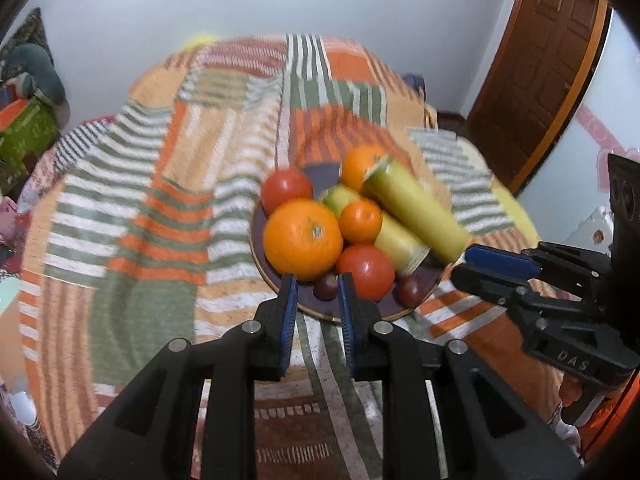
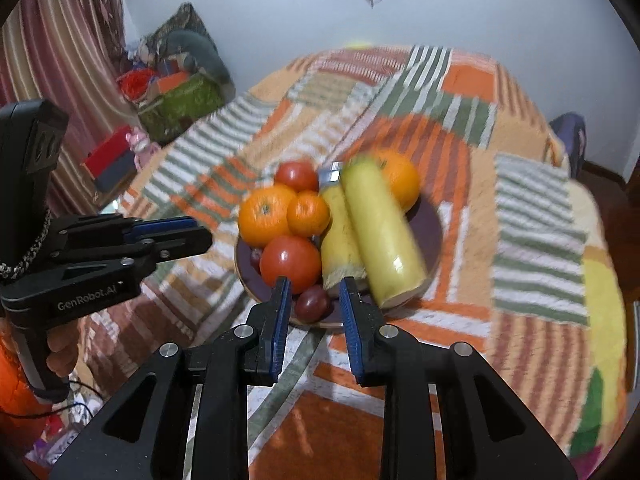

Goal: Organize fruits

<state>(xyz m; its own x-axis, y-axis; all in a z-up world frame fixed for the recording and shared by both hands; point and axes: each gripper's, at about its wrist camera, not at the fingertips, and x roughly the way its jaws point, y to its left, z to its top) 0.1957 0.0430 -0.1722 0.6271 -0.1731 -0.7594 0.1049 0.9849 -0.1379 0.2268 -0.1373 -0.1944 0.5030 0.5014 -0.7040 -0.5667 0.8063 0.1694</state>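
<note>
The left gripper (image 1: 318, 280) hangs above the near rim of a dark purple plate (image 1: 320, 312), its blue-padded fingers (image 1: 289, 300) drawn in to their narrowest with nothing between them. The right gripper (image 2: 314, 284) is likewise clenched and empty, above the same plate's near edge. The plate rests on a striped orange, green and white bedspread (image 1: 160, 200) and carries a large orange (image 1: 303, 238), two smaller oranges, two tomatoes (image 1: 366, 272), two dark grapes (image 1: 326, 286) and two yellow-green sugarcane pieces (image 1: 416, 216), all piled touching.
</note>
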